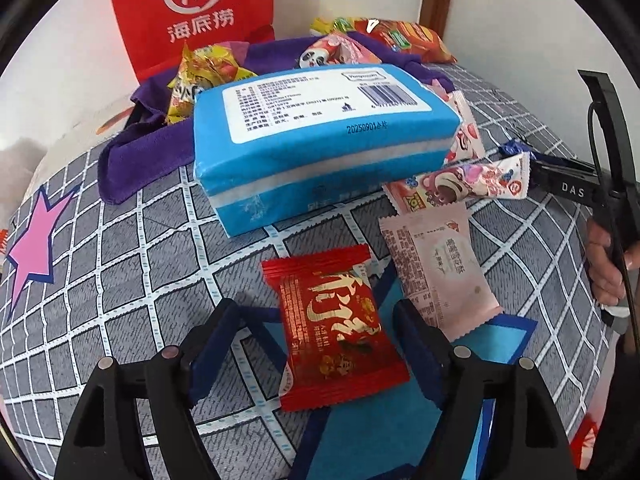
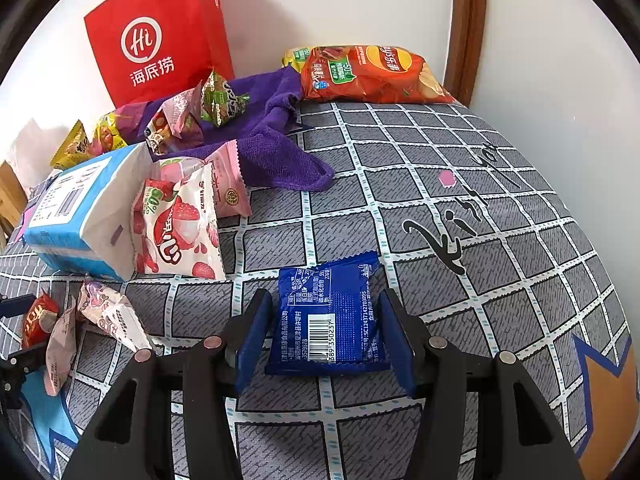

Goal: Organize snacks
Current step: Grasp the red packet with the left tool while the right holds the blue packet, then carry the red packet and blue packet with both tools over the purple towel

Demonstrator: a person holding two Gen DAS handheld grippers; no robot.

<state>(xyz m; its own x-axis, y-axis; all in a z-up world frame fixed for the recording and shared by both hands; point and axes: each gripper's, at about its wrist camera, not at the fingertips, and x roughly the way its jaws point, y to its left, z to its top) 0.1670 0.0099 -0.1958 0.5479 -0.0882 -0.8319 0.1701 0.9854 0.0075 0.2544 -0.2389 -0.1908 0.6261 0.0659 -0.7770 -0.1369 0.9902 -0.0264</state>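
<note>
My left gripper (image 1: 320, 320) is open, its jaws on either side of a red snack packet (image 1: 336, 332) lying on the grey checked bedsheet (image 1: 120, 264). A pale pink packet (image 1: 436, 268) lies just right of it. My right gripper (image 2: 324, 320) is open around a blue snack packet (image 2: 328, 316) on the sheet. In the left wrist view the right gripper (image 1: 560, 184) shows at the right edge. A pink bear-print packet (image 1: 460, 184) lies by it. A red paper bag (image 2: 156, 32) stands against the wall.
A blue tissue pack (image 1: 316, 136) lies mid-bed, also seen in the right wrist view (image 2: 80, 208). A purple cloth (image 2: 276, 140) holds several snacks. An orange chip bag (image 2: 368, 74) lies at the back. Strawberry packets (image 2: 180, 224) lean on the tissue pack.
</note>
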